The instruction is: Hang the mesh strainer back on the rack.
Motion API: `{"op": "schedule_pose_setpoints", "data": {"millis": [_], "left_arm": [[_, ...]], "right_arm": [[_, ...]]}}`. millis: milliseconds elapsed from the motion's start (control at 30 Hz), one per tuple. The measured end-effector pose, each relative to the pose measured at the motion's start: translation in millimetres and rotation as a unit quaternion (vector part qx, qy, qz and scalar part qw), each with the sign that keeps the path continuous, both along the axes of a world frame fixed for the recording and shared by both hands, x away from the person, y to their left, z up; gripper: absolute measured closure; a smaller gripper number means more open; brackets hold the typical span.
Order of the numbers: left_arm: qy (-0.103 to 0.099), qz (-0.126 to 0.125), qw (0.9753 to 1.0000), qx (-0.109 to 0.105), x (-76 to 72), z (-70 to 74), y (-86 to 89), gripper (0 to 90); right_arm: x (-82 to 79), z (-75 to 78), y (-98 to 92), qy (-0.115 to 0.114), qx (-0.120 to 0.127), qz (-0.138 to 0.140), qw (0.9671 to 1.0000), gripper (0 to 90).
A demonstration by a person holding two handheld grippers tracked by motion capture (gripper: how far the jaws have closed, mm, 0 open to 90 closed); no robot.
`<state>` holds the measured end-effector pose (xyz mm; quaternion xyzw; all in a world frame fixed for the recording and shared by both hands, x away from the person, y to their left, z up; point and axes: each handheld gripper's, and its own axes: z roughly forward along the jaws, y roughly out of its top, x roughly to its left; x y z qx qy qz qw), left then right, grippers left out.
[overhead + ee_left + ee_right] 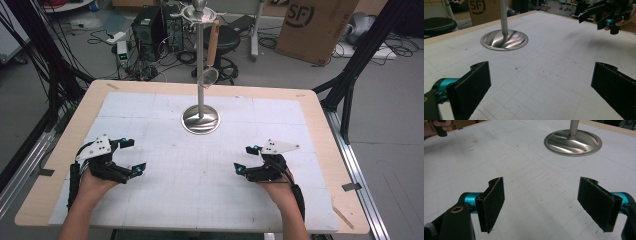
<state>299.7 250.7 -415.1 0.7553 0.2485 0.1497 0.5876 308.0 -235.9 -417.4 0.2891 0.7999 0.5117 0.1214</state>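
A metal stand (200,75) rises from a round steel base (200,120) at the middle back of the white gridded mat (200,195). From its top hooks hangs a small strainer with a wooden handle (213,46). My left gripper (134,155) rests low over the mat at front left, open and holding nothing. My right gripper (246,159) mirrors it at front right, also open with nothing in it. In the left gripper view the open gripper (541,87) faces the base (504,40), with the right gripper (604,17) far off. In the right gripper view that gripper (544,203) frames bare mat before the base (573,142).
The mat covers a wooden table (320,130). Behind the table stand a cardboard box (315,25), a black stool (227,37), a computer tower (150,25) and loose floor cables. Black frame struts (350,75) flank both sides.
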Motion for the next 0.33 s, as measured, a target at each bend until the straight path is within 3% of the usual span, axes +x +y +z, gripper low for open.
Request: {"op": "schedule_pose_setpoints", "data": {"millis": [333], "left_arm": [[-0.001, 0.002, 1.0, 0.0, 0.2, 0.3, 0.6, 3.1]], "right_arm": [[-0.2, 0.6, -0.3, -0.002, 0.003, -0.001, 1.0, 21.1]]}}
